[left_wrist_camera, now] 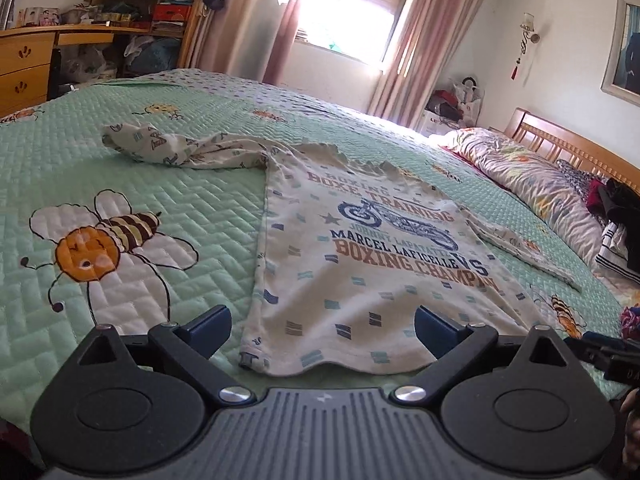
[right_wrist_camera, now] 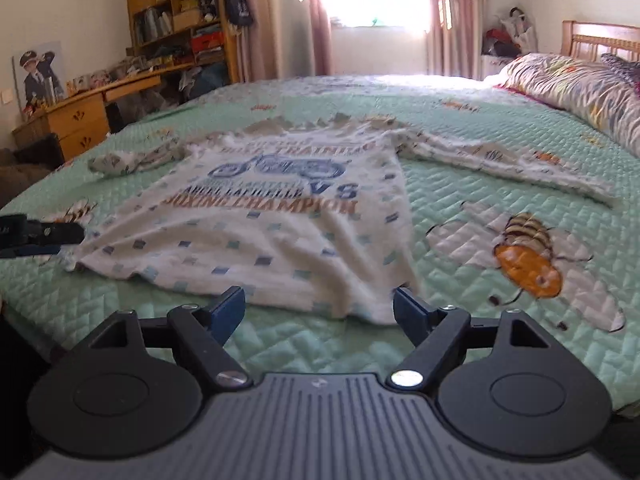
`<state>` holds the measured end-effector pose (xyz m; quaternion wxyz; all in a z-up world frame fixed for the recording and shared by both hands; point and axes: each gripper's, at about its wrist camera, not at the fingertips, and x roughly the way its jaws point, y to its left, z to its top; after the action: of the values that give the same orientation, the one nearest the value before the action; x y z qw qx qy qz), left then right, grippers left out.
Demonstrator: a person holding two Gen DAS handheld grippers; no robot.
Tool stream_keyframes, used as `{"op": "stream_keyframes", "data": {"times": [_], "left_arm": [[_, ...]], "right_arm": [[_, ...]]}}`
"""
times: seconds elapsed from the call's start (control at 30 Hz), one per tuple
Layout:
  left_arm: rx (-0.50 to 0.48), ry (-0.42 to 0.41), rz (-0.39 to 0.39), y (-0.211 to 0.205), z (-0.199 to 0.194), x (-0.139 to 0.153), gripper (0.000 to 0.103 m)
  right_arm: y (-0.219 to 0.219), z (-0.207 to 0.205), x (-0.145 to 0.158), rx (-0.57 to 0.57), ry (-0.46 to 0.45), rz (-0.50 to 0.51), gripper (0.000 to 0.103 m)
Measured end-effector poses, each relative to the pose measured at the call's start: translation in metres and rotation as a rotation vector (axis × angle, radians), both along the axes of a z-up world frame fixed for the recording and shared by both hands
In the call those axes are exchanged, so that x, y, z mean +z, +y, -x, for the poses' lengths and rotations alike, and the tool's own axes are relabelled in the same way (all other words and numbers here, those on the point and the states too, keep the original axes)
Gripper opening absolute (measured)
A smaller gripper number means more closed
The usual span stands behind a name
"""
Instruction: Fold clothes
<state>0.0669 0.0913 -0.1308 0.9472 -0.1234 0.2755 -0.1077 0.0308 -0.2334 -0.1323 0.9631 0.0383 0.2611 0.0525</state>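
Quilted bedspread (left_wrist_camera: 192, 184) carries the shirt (left_wrist_camera: 360, 264) flat, hem nearest. Left gripper (left_wrist_camera: 322, 330) and right gripper (right_wrist_camera: 319, 310) gape, empty. Risk: pinching quilt with hem, or uneven grasps skewing the fold.

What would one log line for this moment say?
stage: pre-fold | white printed long-sleeve shirt: flat on green quilted bedspread | left gripper: open, empty | right gripper: open, empty

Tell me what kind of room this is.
Most likely a home bedroom: a bed under a green quilted bee-print cover with a wooden headboard, a pillow at that end, and a cluttered wooden desk with bookshelves beside the curtained window.
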Motion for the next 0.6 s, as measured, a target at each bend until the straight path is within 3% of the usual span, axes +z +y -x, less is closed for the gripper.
{"op": "stream_keyframes", "data": {"times": [0.1, 0.27, 0.43, 0.6], "left_arm": [[0.033, 0.005, -0.003, 0.008, -0.004, 0.000, 0.099], [0.120, 0.026, 0.002, 0.030, -0.004, -0.005, 0.099], [0.196, 0.042, 0.021, 0.045, -0.009, -0.012, 0.099], [0.167, 0.046, 0.011, 0.039, -0.022, -0.010, 0.099]], "right_arm": [[-0.033, -0.029, 0.015, -0.113, -0.026, -0.055, 0.082], [-0.103, -0.066, 0.016, -0.291, -0.007, -0.385, 0.082], [-0.114, -0.072, 0.000, -0.291, 0.015, -0.626, 0.082], [-0.090, -0.093, -0.004, -0.210, 0.013, -0.649, 0.082]]}}
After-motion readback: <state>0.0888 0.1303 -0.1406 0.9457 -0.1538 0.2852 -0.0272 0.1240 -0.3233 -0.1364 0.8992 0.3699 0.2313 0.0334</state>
